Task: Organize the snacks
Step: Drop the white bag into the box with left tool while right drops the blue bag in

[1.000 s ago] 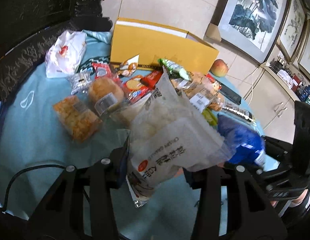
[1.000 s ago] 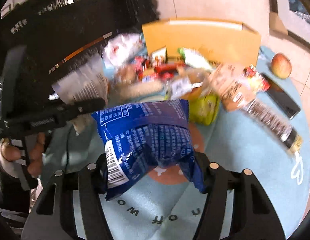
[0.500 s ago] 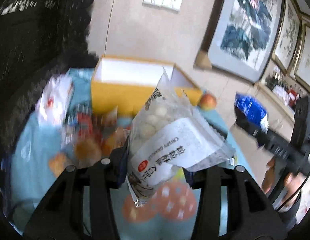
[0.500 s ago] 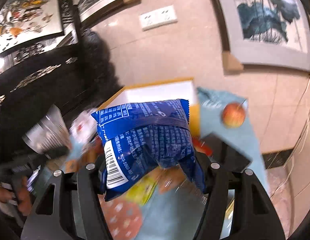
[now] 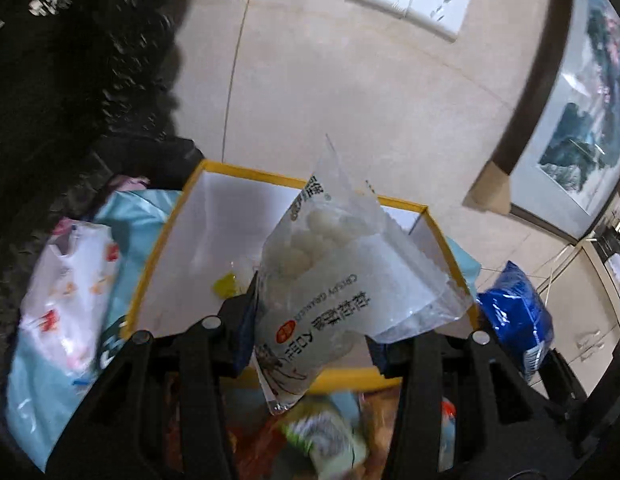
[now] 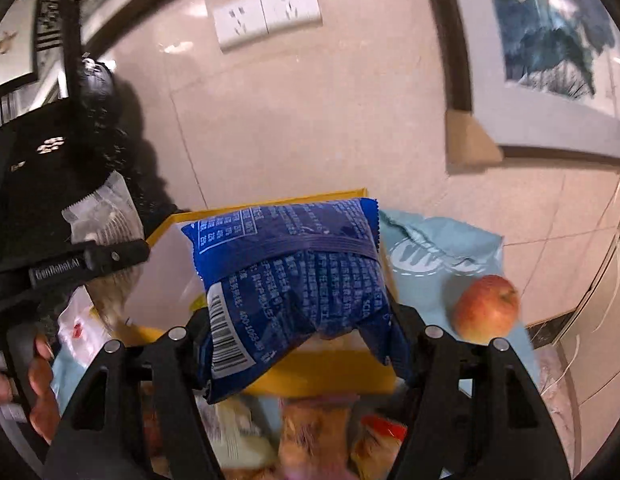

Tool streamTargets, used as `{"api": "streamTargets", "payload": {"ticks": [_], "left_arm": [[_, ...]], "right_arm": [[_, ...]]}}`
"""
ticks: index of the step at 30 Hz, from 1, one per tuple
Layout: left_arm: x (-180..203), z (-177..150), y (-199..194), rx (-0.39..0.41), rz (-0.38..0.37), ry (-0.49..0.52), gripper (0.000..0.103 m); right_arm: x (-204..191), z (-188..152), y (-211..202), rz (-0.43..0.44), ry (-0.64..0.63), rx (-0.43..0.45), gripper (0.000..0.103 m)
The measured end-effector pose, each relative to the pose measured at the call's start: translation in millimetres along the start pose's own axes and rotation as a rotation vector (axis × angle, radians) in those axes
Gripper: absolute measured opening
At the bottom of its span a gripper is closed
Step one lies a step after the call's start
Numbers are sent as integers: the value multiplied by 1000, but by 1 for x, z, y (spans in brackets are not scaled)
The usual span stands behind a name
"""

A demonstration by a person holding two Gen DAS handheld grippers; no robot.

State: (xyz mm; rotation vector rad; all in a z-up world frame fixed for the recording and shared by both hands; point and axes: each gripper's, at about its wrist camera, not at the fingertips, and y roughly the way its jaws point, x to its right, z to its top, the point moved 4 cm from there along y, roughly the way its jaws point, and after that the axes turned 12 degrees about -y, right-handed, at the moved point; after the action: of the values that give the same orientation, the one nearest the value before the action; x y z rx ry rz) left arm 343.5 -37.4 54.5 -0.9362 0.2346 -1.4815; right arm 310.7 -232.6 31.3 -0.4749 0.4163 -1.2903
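Note:
My left gripper (image 5: 310, 334) holds a clear bag of white puffed balls (image 5: 329, 280) upright over the open yellow box (image 5: 150, 272); its jaws are opening with the bag still between them. My right gripper (image 6: 302, 322) carries a blue snack bag (image 6: 294, 272) over the same yellow box (image 6: 329, 376), and its jaws are opening around the bag too. The blue snack bag (image 5: 513, 316) shows at the right of the left wrist view. The clear bag (image 6: 106, 216) shows at the left of the right wrist view. A small yellow item (image 5: 226, 284) lies inside the box.
A white plastic bag (image 5: 70, 288) lies left of the box on the light blue cloth (image 6: 429, 264). An apple (image 6: 485, 308) sits right of the box. Loose snack packets (image 6: 310, 432) lie in front of it. A hand (image 6: 42, 396) grips the left tool. A tiled wall stands behind.
Both grippers rose and moved forward from above the snack pile to over the yellow box, each still carrying its bag. The box's white inside has come into view.

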Motion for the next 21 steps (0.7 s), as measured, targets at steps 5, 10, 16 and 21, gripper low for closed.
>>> {"api": "streamTargets", "payload": {"ticks": [5, 10, 16, 21], "left_arm": [[-12, -8, 23, -12, -4, -43, 96], [-23, -17, 3, -20, -33, -64, 97], [-27, -49, -57, -60, -71, -29, 99], [-36, -78, -115, -34, -79, 8, 101]], "right_arm": [[-12, -6, 23, -46, -90, -70, 90], [-1, -18, -20, 20, -32, 11, 101], [-1, -33, -76, 164, 84, 32, 102], [-17, -58, -109, 162, 100, -4, 102]]}}
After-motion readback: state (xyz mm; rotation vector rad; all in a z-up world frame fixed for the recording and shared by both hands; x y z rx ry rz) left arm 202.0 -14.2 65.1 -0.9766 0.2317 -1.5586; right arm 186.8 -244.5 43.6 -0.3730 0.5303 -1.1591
